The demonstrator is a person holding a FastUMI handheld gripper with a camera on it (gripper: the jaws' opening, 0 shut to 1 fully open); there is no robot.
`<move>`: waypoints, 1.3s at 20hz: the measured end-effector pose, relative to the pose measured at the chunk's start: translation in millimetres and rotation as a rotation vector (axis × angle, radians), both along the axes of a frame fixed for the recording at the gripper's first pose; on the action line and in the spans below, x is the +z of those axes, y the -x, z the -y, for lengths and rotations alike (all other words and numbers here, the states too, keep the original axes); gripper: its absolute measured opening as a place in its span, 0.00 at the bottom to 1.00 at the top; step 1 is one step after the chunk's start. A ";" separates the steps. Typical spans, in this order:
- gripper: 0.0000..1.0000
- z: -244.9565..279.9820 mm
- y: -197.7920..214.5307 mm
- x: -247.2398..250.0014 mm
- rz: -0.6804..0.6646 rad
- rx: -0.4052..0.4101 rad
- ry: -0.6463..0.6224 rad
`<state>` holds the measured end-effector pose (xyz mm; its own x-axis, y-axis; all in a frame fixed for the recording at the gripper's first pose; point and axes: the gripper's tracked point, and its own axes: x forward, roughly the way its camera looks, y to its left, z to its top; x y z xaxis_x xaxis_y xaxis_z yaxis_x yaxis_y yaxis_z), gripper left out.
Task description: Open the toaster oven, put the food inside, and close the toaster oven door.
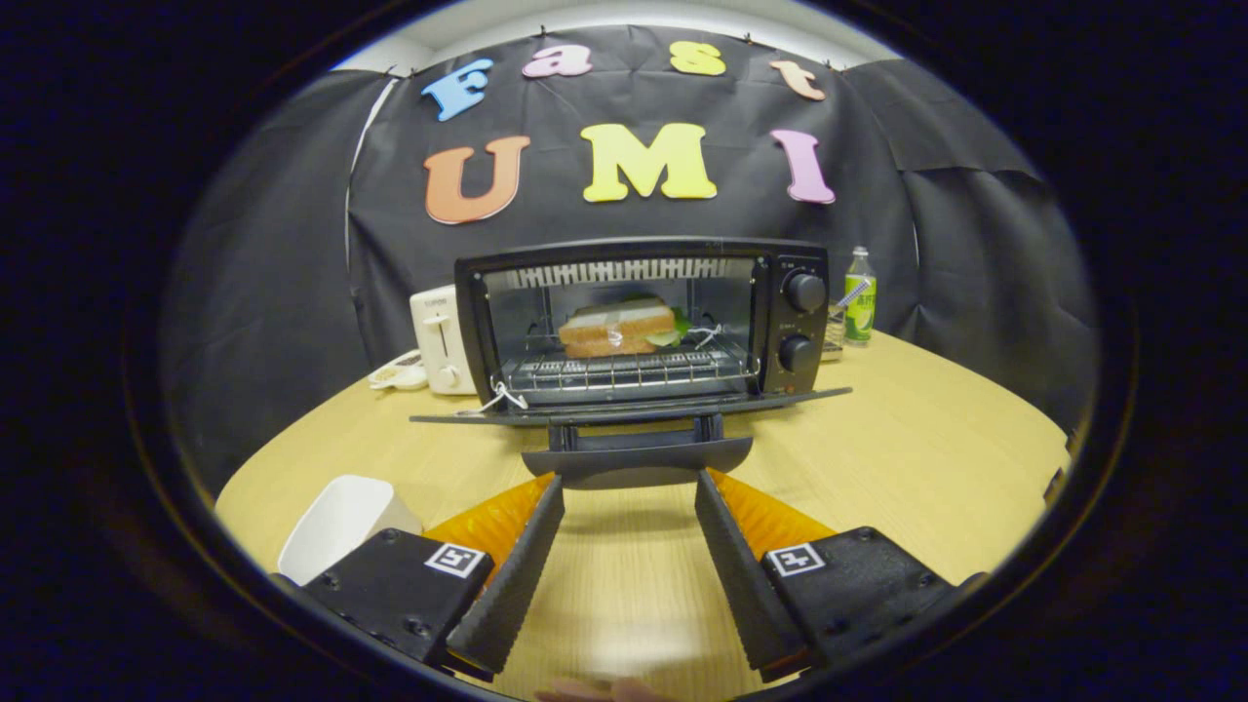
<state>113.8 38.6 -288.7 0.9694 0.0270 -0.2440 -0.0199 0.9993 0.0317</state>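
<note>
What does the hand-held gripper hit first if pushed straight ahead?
Probably the door handle of the open toaster oven door, just ahead of the open hand-held gripper; the sandwich sits beyond on the rack. Depth is uncertain.

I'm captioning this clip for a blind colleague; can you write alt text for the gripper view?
A sandwich sits on the rack inside a black toaster oven whose door hangs open. The tool is open, fingertips at the door handle, above a wooden table.
</note>
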 end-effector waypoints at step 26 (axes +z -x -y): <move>0.92 3.3 -21.5 109.8 0.122 -0.006 -0.038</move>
<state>135.3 35.3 -178.9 0.9920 0.0281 -0.1228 -0.0198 0.9975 0.0677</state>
